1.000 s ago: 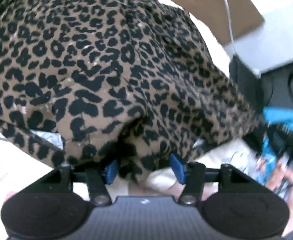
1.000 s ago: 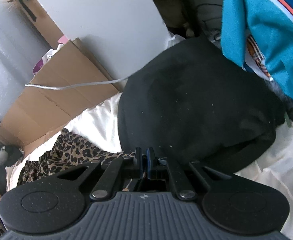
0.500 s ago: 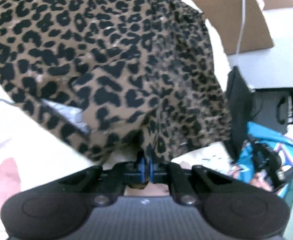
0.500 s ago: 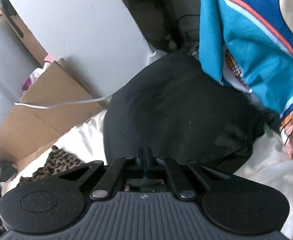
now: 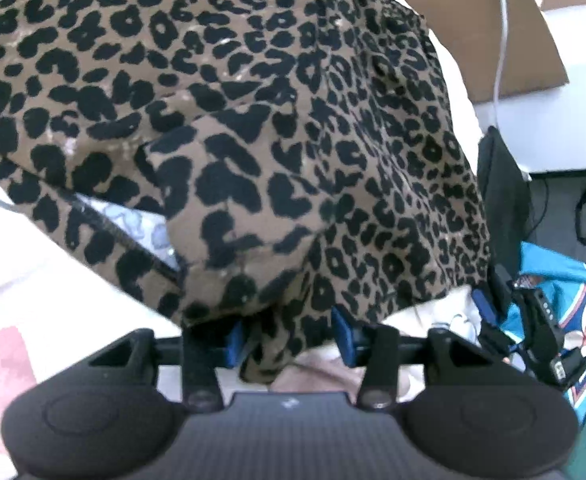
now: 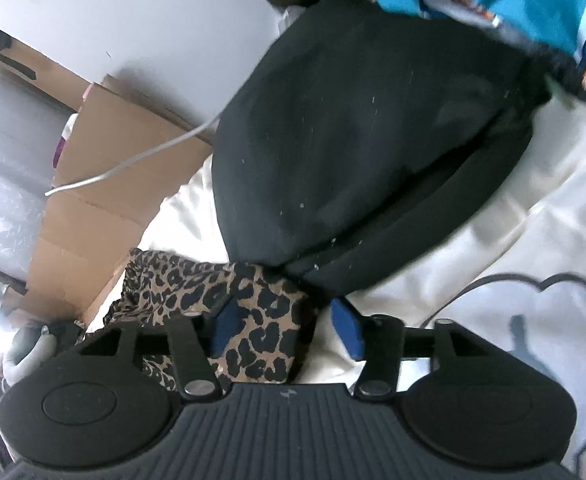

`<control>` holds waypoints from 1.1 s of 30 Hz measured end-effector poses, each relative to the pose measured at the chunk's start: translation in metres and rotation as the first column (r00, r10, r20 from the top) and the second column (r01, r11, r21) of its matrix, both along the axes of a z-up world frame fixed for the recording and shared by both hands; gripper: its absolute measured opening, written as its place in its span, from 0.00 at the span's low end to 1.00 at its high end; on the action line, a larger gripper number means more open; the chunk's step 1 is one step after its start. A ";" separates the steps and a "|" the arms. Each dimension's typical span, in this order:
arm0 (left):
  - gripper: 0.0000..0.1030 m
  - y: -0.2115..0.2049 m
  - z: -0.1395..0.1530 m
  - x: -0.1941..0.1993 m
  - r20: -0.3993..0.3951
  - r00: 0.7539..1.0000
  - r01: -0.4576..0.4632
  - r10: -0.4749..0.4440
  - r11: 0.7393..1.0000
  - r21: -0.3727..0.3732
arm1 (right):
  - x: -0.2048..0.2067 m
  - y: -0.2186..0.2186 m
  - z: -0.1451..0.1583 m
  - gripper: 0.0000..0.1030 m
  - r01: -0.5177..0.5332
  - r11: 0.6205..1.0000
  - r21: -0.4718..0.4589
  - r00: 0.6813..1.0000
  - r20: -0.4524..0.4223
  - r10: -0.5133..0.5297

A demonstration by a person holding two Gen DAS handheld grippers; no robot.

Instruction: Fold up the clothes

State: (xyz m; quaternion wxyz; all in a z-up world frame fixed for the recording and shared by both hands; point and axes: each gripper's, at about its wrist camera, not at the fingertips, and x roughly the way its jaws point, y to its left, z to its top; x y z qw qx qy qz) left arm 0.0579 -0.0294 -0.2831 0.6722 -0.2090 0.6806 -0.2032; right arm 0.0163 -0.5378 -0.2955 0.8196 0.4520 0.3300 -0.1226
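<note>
Both tongs opening: left tongs [image 5: 289, 338] part-open with a hem fold of the brown-and-black leopard-print garment [image 5: 229, 120] loose between the blue pads, right tongs [image 6: 289, 326] wider over its corner [image 6: 253, 320], folded black garment [image 6: 365, 140] lying just ahead on the white sheet [image 6: 493, 248].

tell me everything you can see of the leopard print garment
The leopard print garment is thin, soft-looking brown fabric with black spots, with a gathered band along its far edge and a pale printed lining showing under one dark-edged hem. It lies rumpled on the white bedding, partly folded over itself. Its near edge droops between the opening jaws of the left gripper; another corner sits between the opening jaws of the right gripper, beside the black garment. Neither gripper pinches it.
</note>
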 end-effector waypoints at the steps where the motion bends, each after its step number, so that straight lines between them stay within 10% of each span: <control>1: 0.45 0.000 -0.003 -0.001 -0.003 1.000 -0.011 0.011 1.000 -0.001 | 0.005 0.000 -0.004 0.63 -0.003 1.000 0.014 1.000 -0.003 0.003; 5: 0.37 0.001 -0.011 -0.007 -0.036 0.998 -0.054 0.053 0.998 -0.025 | 0.018 0.007 -0.016 0.61 -0.013 0.997 0.079 1.000 0.002 0.013; 9: 0.06 0.006 -0.014 -0.013 -0.086 0.995 -0.060 0.056 0.997 -0.047 | 0.021 0.016 -0.023 0.01 -0.027 0.995 0.097 0.999 -0.019 0.029; 25: 0.04 0.032 0.000 -0.007 -0.158 0.987 -0.071 0.038 0.976 -0.206 | 0.005 0.006 0.051 0.00 -0.015 0.999 -0.052 0.994 0.106 0.021; 33: 0.14 0.021 -0.010 -0.015 -0.119 0.984 0.144 -0.133 0.986 0.088 | 0.001 0.009 0.016 0.09 -0.007 0.998 -0.065 0.997 -0.082 0.001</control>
